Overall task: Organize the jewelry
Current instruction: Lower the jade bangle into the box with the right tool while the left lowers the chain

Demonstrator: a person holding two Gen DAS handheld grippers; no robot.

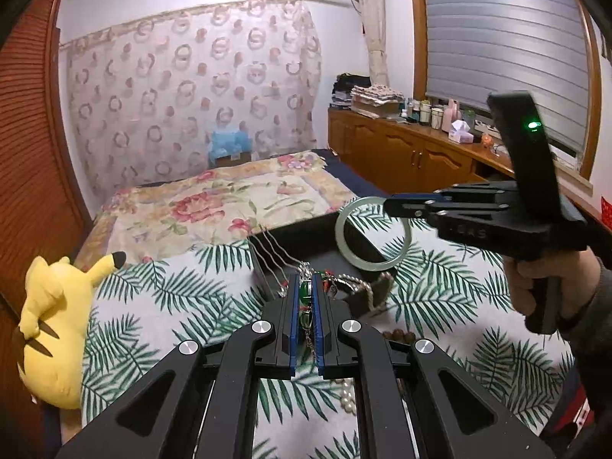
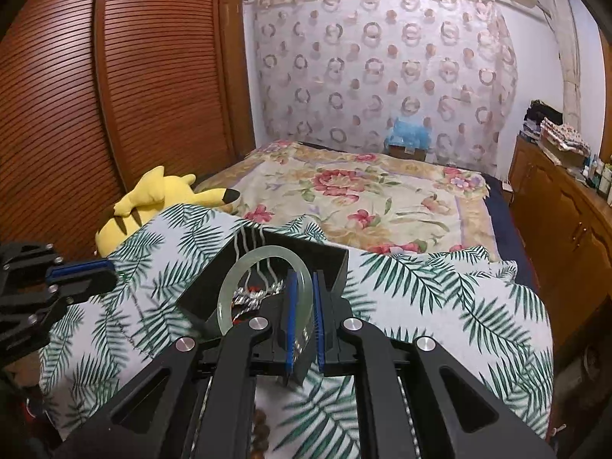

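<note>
Above the black jewelry box [image 2: 325, 264], I am carrying a pale jade bangle [image 1: 373, 233] toward its place.

My right gripper [image 2: 304, 317] is pinching the bangle's rim between narrow jaws, so the ring is standing on edge over the open box on the palm-leaf cloth [image 1: 440, 306]. My left gripper [image 1: 305, 306] is closing tight on a green bead piece [image 1: 305, 290] just in front of the box, where silver chains [image 1: 275, 256] are draping over the near wall and a pearl strand [image 1: 363, 290] is lying beside it. I am judging this as the placing step: next I am needing to lower the bangle into a free part of the box without snagging the chains, then ease the jaws apart gently, since jade could chip if dropped.
</note>
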